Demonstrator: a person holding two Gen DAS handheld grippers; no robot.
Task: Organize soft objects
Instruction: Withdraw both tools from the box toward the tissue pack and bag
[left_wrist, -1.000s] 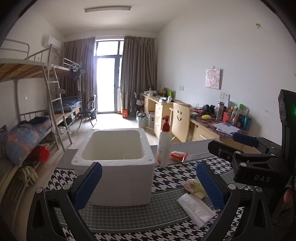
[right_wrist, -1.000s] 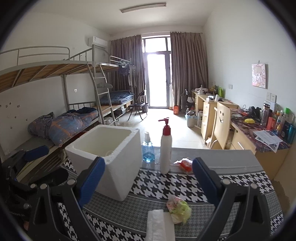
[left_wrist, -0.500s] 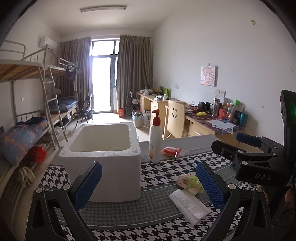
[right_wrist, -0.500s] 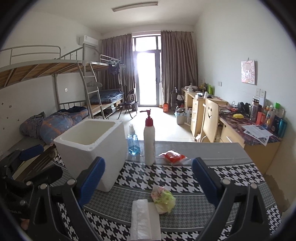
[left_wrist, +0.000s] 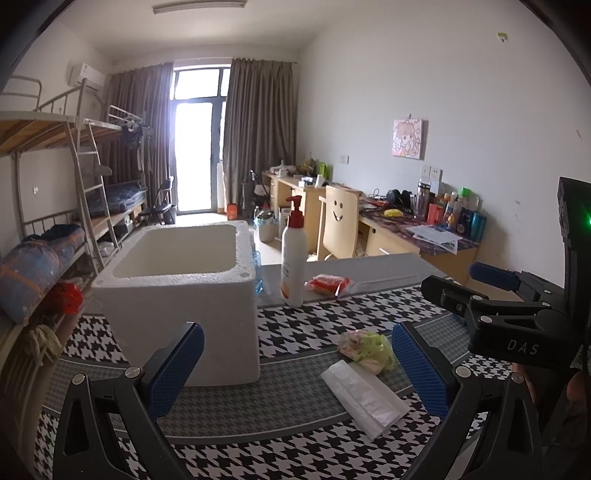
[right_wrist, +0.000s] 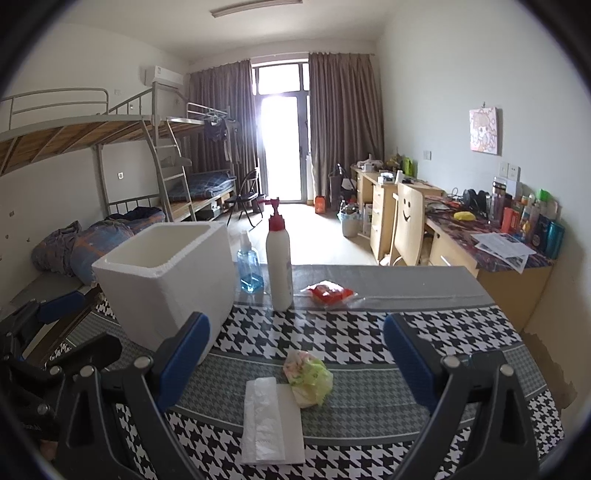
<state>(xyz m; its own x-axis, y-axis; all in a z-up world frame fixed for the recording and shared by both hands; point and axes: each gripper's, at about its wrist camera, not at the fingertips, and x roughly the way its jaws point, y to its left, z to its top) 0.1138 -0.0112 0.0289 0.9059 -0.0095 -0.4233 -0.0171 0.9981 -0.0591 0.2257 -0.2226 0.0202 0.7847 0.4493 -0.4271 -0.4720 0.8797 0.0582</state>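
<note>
A white foam box (left_wrist: 184, 291) (right_wrist: 166, 284) stands open-topped on the houndstooth tablecloth (left_wrist: 295, 325) (right_wrist: 332, 332). In front of it lie a flat white tissue pack (left_wrist: 364, 397) (right_wrist: 271, 421) and a crumpled pink-and-green soft bundle (left_wrist: 365, 349) (right_wrist: 308, 376). A red packet in clear wrap (left_wrist: 327, 284) (right_wrist: 328, 291) rests farther back. My left gripper (left_wrist: 295, 369) hovers open, low over the cloth between box and tissue pack. My right gripper (right_wrist: 295, 365) is open too, its fingers either side of the bundle and tissue pack, above them. The right gripper also shows in the left wrist view (left_wrist: 480, 284).
A white pump bottle with red top (left_wrist: 293, 254) (right_wrist: 279, 258) stands beside the box; a blue sanitizer bottle (right_wrist: 249, 266) is behind it. Beyond the table are a wooden chair (right_wrist: 406, 225), cluttered desks (right_wrist: 491, 240) at right and bunk beds (right_wrist: 110, 206) at left.
Both views have shifted: the box, bottle and soft items sit further left and lower in frame, and the tissue pack and bundle are now centred between the right gripper's fingers. Both grippers stay open.
</note>
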